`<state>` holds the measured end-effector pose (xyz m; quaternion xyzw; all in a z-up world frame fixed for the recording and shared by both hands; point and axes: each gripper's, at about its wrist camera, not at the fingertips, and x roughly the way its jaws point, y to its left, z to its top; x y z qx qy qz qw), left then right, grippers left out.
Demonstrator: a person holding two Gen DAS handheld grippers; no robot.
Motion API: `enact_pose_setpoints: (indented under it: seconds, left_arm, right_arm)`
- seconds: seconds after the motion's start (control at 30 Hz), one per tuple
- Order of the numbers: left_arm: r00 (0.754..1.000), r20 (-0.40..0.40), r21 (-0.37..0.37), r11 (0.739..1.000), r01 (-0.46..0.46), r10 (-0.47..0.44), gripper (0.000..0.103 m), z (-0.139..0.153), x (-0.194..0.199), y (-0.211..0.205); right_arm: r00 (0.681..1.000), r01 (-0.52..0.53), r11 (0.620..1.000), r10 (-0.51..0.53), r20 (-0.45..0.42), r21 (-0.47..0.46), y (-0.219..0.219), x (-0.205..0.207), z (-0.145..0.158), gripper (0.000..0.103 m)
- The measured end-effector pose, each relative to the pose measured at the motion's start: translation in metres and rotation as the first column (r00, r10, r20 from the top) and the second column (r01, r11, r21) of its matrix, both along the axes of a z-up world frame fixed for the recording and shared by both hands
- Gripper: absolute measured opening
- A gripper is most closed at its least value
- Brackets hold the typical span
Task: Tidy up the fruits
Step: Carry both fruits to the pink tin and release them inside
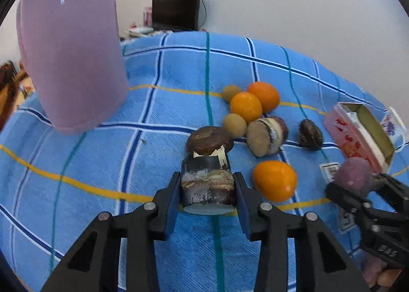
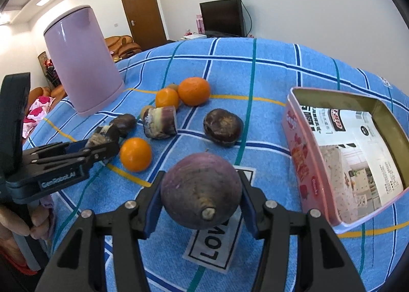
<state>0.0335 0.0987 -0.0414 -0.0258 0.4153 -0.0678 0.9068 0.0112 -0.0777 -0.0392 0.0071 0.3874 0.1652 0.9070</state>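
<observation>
Black and level, the left gripper [image 1: 208,187] reaches forward low over the blue plaid cloth [image 1: 158,113], its blue-padded jaws closed against a stubby, peeling dark cylinder piece [image 1: 207,184]. To the right, the right gripper [image 2: 202,197] clamps a smooth, round purple fruit [image 2: 200,189], stem end toward the camera, held near the open pink tin [image 2: 296,143]. Glossy oranges [image 1: 274,180] and wrinkled brown fruits [image 2: 223,127] lie scattered just beyond.
</observation>
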Motion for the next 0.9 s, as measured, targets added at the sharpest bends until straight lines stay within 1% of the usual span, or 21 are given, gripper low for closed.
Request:
enact_pose_setpoints:
  seconds: [0.13, 0.17, 0.2, 0.23, 0.3, 0.37, 0.43, 0.5, 0.6, 0.67, 0.8, 0.9]
  left_arm:
    - [1.0, 0.019, -0.009, 1.0, 0.012, -0.012, 0.041, 0.001, 0.0, -0.001]
    - [0.999, 0.034, -0.023, 1.0, 0.01, -0.009, 0.041, 0.004, -0.001, 0.0]
    - [0.999, 0.053, -0.047, 0.999, 0.01, -0.007, 0.041, 0.008, -0.004, 0.004]
    - [0.996, 0.087, -0.089, 0.996, 0.012, -0.004, 0.041, 0.015, -0.007, 0.008]
    - [0.99, 0.14, -0.137, 0.991, 0.004, 0.015, 0.041, 0.025, -0.011, 0.012]
    - [0.978, 0.203, -0.154, 0.988, -0.02, 0.052, 0.041, 0.034, -0.014, 0.014]
    - [0.965, 0.249, -0.166, 0.985, -0.041, 0.083, 0.041, 0.039, -0.018, 0.016]
    - [0.954, 0.285, -0.179, 0.983, -0.042, 0.092, 0.041, 0.042, -0.02, 0.013]
    - [0.943, 0.323, -0.165, 0.986, -0.024, 0.077, 0.041, 0.045, -0.024, 0.001]
    - [0.942, 0.329, -0.147, 0.989, -0.01, 0.058, 0.041, 0.045, -0.024, -0.01]
    - [0.94, 0.34, -0.111, 0.992, 0.055, -0.014, 0.041, 0.052, -0.028, -0.04]
    - [0.935, 0.349, -0.077, 0.992, 0.101, -0.068, 0.041, 0.056, -0.03, -0.066]
  right_arm:
    - [1.0, 0.009, 1.0, -0.009, 0.022, 0.008, -0.002, -0.002, 0.003, 0.056]
    - [1.0, 0.011, 1.0, -0.011, 0.029, 0.014, -0.003, -0.003, 0.004, 0.056]
    - [0.999, 0.011, 1.0, -0.012, 0.038, 0.023, -0.005, -0.004, 0.006, 0.056]
    - [0.999, 0.011, 0.999, -0.013, 0.053, 0.036, -0.007, -0.005, 0.009, 0.056]
    - [0.996, 0.014, 0.998, -0.019, 0.089, 0.054, -0.01, -0.008, 0.016, 0.056]
    - [0.991, 0.019, 0.998, -0.027, 0.13, 0.066, -0.013, -0.012, 0.023, 0.056]
    - [0.984, 0.024, 0.997, -0.036, 0.173, 0.073, -0.017, -0.015, 0.031, 0.056]
    - [0.975, 0.037, 0.997, -0.051, 0.217, 0.07, -0.021, -0.018, 0.039, 0.056]
    - [0.958, 0.081, 0.996, -0.088, 0.274, 0.035, -0.032, -0.022, 0.05, 0.056]
    - [0.95, 0.11, 0.994, -0.11, 0.292, 0.016, -0.042, -0.022, 0.054, 0.056]
    - [0.94, 0.162, 0.986, -0.165, 0.299, 0.038, -0.082, -0.02, 0.058, 0.056]
    - [0.932, 0.205, 0.978, -0.208, 0.296, 0.043, -0.116, -0.019, 0.056, 0.056]
